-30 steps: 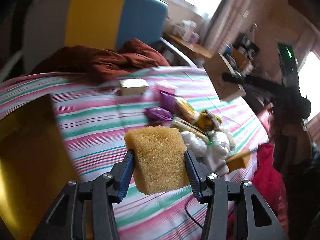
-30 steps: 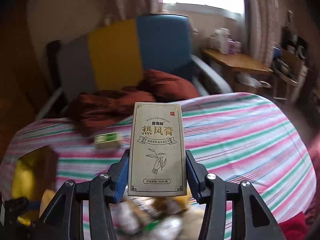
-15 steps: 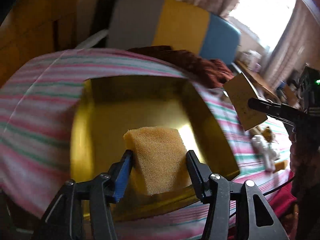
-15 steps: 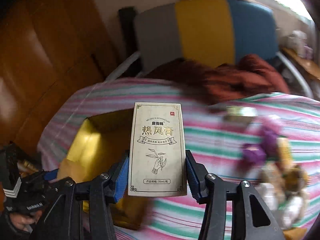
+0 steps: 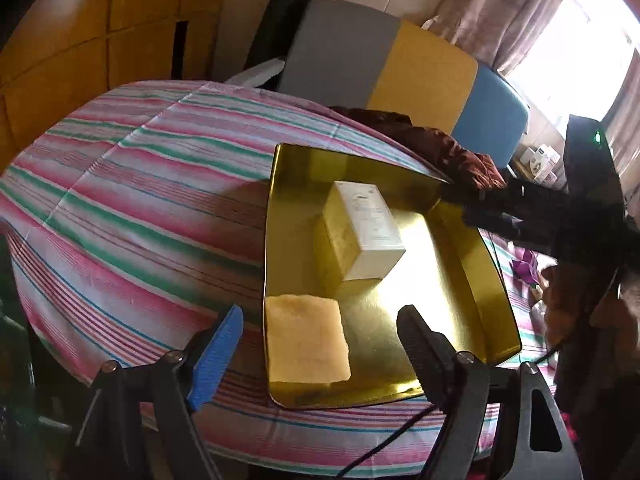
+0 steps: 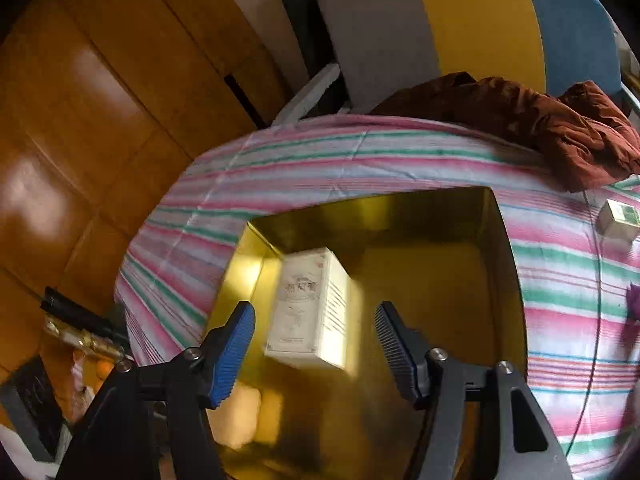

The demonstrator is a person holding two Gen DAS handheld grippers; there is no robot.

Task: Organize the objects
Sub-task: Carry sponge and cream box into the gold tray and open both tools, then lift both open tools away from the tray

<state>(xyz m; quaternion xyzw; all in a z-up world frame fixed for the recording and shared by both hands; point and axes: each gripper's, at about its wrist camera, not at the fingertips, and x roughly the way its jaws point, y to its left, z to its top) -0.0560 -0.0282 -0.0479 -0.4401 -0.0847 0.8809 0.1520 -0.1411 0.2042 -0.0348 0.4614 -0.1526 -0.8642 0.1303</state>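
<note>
Left wrist view: both items lie released inside the gold tray (image 5: 472,276).
Left gripper (image 5: 320,332) stands with jaws apart, having just been opening; the sponge (image 5: 306,342) rests in the tray's near corner between them, untouched. Right gripper (image 6: 314,340) also has jaws apart, just opening; the cream box (image 6: 308,306) sits blurred between them, free of the pads. The tray rests on the striped cloth (image 5: 140,208).

The left claw (image 5: 320,334) has just been opening, and its fingers stand clear either side of a yellow sponge (image 5: 306,344) lying in the near corner of the gold tray (image 5: 472,280). A pale carton (image 5: 364,236) rests further in, on the striped worktop (image 5: 140,208).
</note>
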